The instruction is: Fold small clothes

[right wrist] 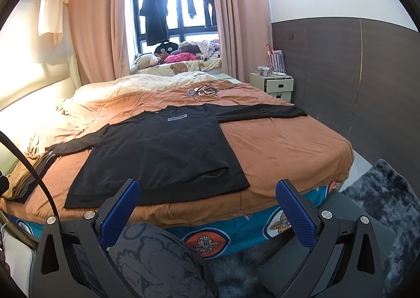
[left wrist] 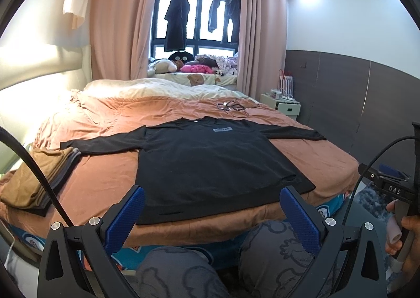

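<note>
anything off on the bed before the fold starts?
Mostly tidy: black long-sleeve shirt lies flat, sleeves spread. Its left cuff overlaps the folded clothes stack, and a tangle of cables sits loose on the orange bedcover beyond the collar.

Both views are taken from just off the foot of the bed (left wrist: 78,124), low and facing the window (left wrist: 194,22). The right wrist view is set further right. The black long-sleeved shirt (right wrist: 162,151) is shared by both.
</note>
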